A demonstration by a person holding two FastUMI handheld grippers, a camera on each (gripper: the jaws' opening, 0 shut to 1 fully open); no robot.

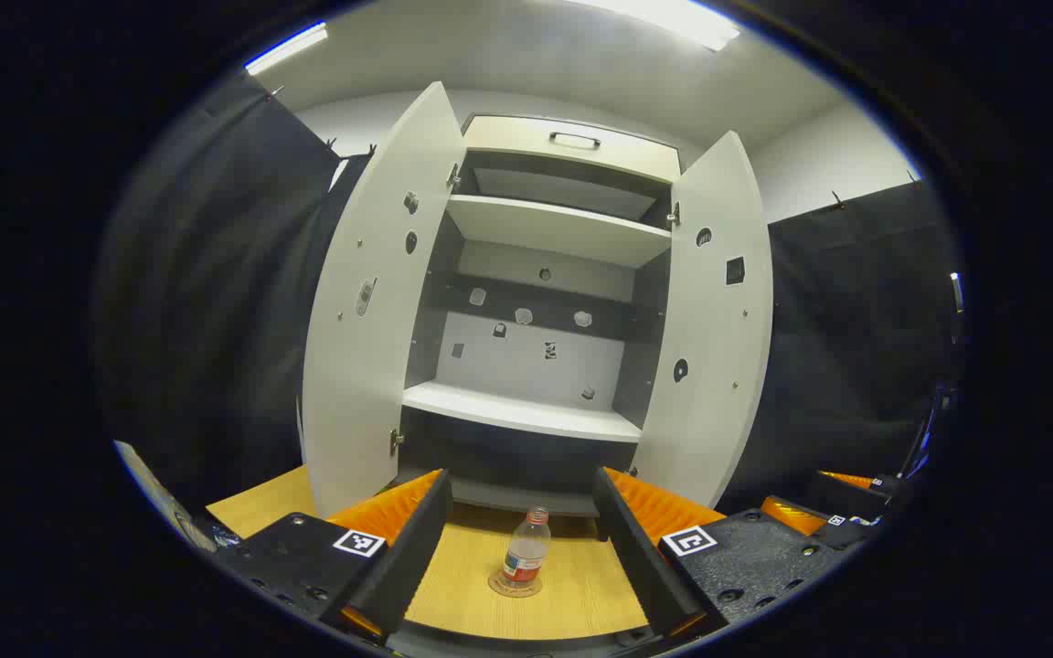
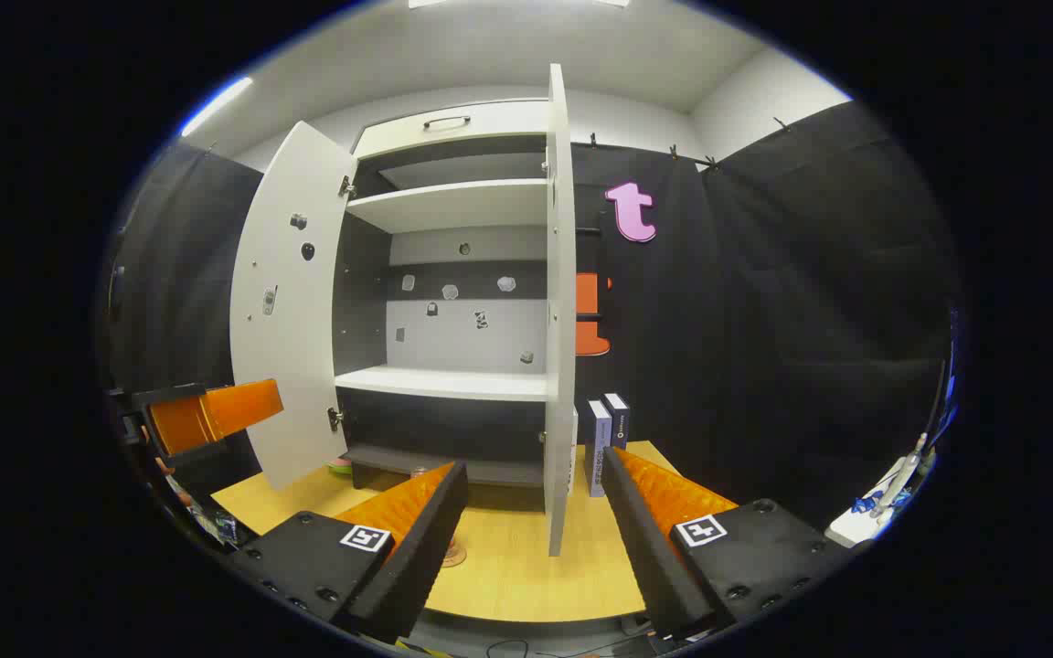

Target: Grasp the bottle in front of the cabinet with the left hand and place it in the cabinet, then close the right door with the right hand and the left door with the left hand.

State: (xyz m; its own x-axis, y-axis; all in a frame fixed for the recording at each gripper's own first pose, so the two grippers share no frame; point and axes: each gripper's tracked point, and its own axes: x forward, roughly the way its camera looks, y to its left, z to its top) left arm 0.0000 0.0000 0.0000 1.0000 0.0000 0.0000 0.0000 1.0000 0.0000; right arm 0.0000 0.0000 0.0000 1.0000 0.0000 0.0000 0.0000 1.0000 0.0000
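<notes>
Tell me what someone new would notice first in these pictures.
Probably the tall white cabinet with both doors swung wide, its shelves bare. Next, the small bottle standing upright on the wooden table right in front of it, framed between the open fingers of the left gripper. In the right gripper view, two boxes stand beside the cabinet.

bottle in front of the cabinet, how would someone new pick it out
Find the tall white cabinet with both doors open. On the wooden table before it stands a small clear bottle, upright on a round coaster, with a red label band.
</notes>
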